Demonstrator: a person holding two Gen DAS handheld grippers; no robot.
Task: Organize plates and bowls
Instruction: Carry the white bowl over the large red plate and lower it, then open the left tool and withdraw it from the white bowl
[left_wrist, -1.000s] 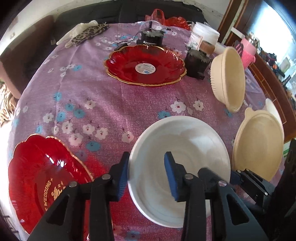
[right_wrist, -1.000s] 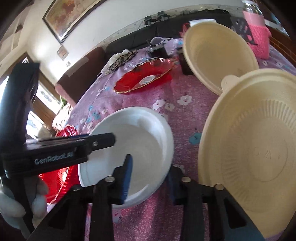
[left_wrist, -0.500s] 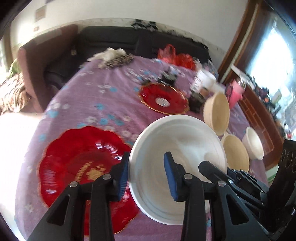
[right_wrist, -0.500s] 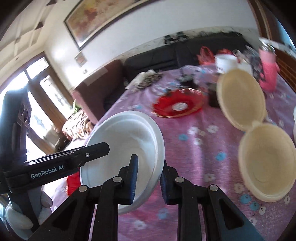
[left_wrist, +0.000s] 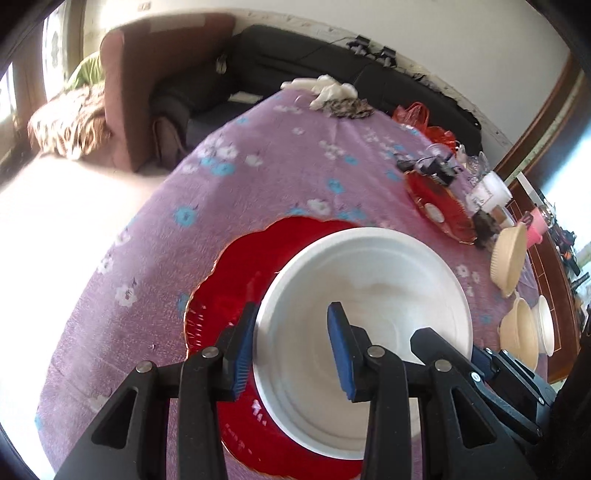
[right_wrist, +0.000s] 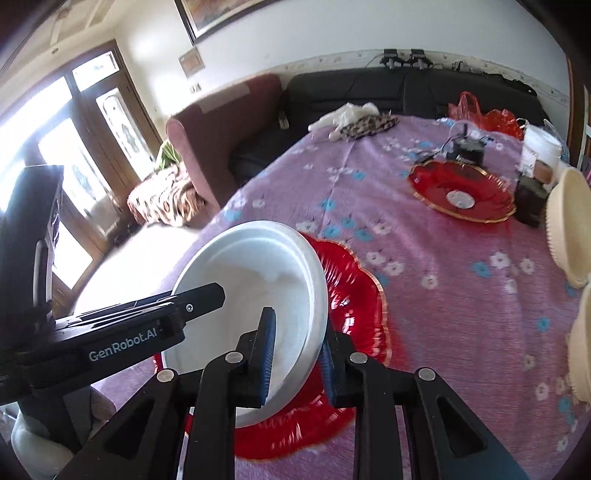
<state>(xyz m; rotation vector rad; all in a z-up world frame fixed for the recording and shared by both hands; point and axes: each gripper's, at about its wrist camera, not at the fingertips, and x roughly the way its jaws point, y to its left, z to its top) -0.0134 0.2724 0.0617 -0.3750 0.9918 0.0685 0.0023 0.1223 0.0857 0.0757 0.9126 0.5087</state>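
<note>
White bowl (left_wrist: 369, 295) is held off the table between both tongs, tilted, directly above the near red plate (left_wrist: 236, 280). Right gripper (right_wrist: 295, 354) is narrowed onto the bowl's rim, one pad inside the wall and one outside, pressing. Left gripper (left_wrist: 291, 347) straddles the opposite rim; its outer pad lies against the wall, but the inner pad stands apart from the surface, so that side appears to guide, not clamp. Risk: the load hangs largely on one thin rim pinch, and the smooth bowl could pivot or slip and strike the glass-like plate beneath. Beyond the tongs, a second red plate (right_wrist: 461, 195) sits well ahead, and cream bowls (left_wrist: 513, 254) lie to the right; a wide swing that way could clip them. Purple tablecloth (right_wrist: 443, 277) may drag under a skidding plate.
</note>
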